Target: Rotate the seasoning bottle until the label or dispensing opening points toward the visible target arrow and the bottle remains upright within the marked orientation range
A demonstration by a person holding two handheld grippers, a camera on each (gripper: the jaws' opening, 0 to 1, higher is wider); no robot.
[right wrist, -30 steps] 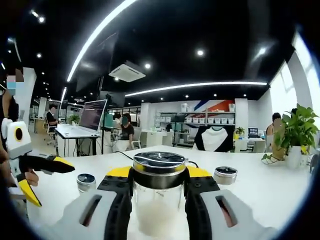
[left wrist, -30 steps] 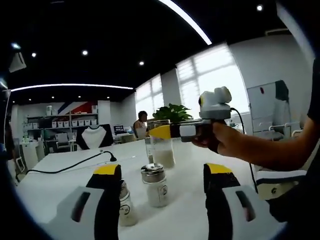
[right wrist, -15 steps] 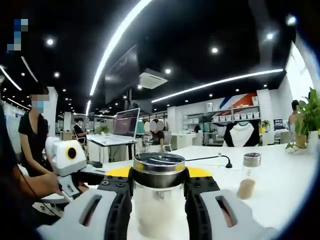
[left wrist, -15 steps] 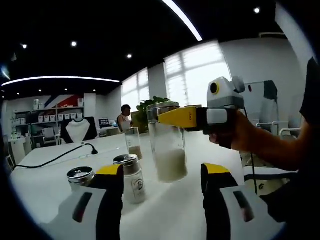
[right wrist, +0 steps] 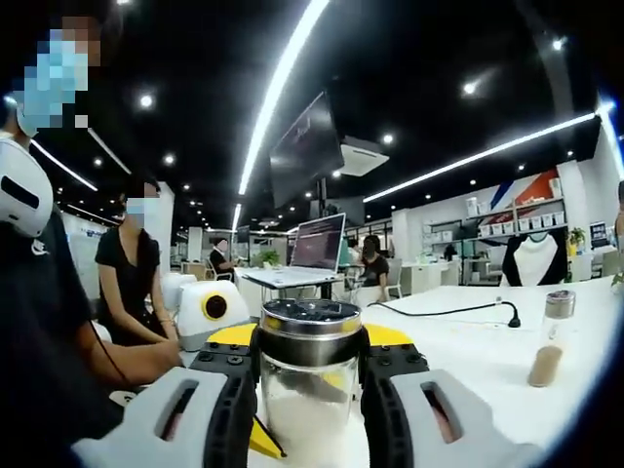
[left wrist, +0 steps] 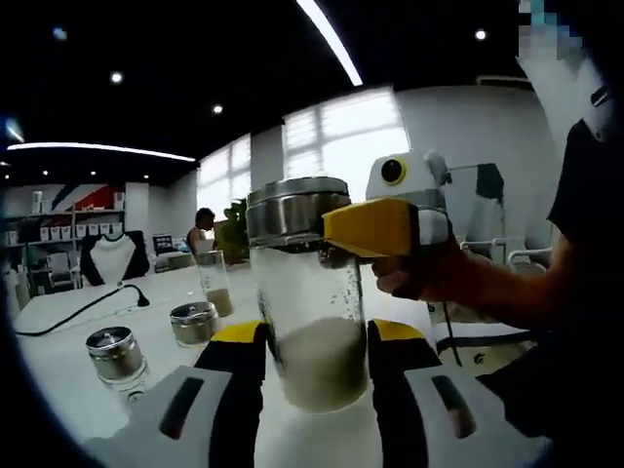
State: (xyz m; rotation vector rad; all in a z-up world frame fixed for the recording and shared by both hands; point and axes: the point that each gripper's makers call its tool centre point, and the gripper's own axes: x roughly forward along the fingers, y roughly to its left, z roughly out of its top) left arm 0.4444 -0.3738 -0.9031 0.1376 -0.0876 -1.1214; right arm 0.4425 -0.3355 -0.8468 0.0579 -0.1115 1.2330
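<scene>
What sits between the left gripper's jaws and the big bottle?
Nothing visible. The seasoning bottle stands between the left gripper jaws, with the right gripper clamped under its lid. The small shakers stand off to one side.

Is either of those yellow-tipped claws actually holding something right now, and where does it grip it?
The right gripper holds the big glass seasoning bottle just under its metal lid. The left gripper's jaws flank its lower body; contact unclear.

Left of your left gripper sit two small shakers (left wrist: pixel 116 353) (left wrist: pixel 195 323) — a black cable (left wrist: pixel 78 310) beyond them.
</scene>
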